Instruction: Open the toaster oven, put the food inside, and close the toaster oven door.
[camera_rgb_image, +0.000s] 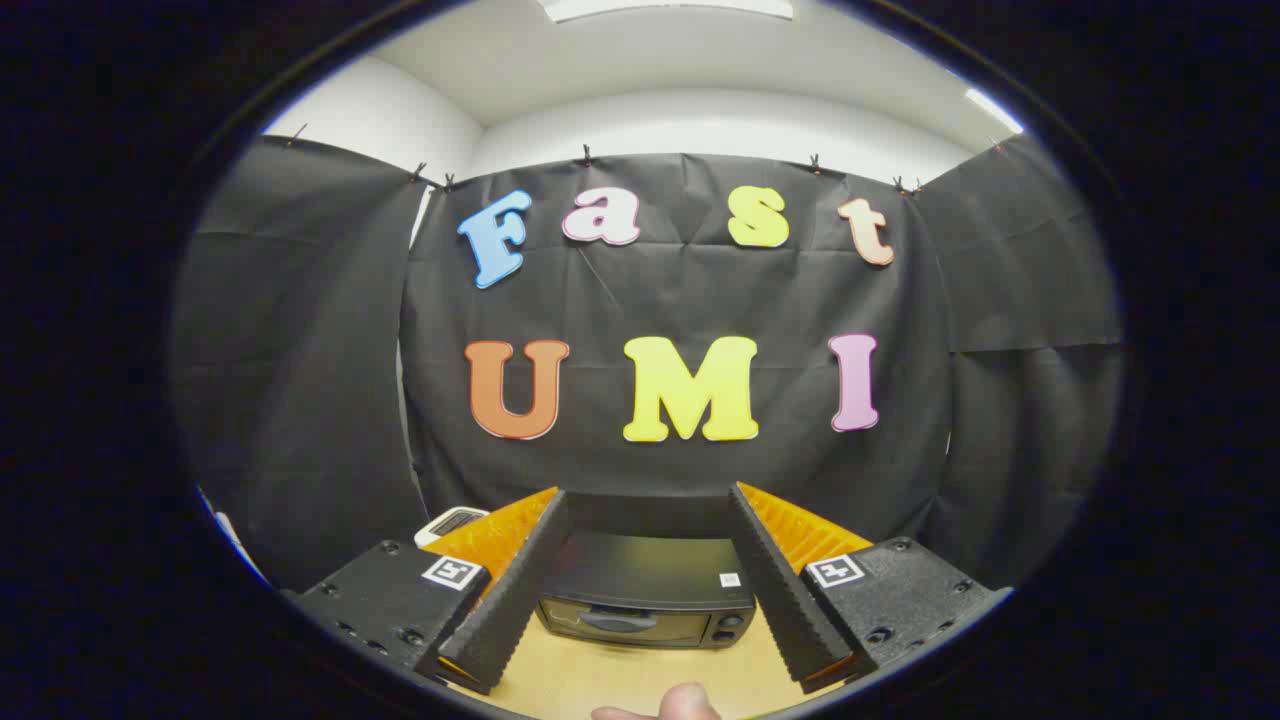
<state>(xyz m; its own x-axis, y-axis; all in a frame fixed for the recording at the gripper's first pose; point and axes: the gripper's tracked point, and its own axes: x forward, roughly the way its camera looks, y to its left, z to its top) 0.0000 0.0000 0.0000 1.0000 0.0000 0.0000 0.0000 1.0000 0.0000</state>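
A black toaster oven (645, 590) stands on the wooden table, seen between my two fingers and beyond them. Its glass door (620, 622) with a curved handle faces me and is closed; knobs sit at its right end. My gripper (646, 500) hangs above the table well in front of the oven, fingers spread wide with nothing between them. A pale rounded piece of food (690, 703) lies on the table near me, just below the gap between the fingers, partly cut off.
The light wooden table (620, 675) runs under the oven. A small white object (450, 522) sits behind my left finger, left of the oven. Black cloth walls close in the back and both sides.
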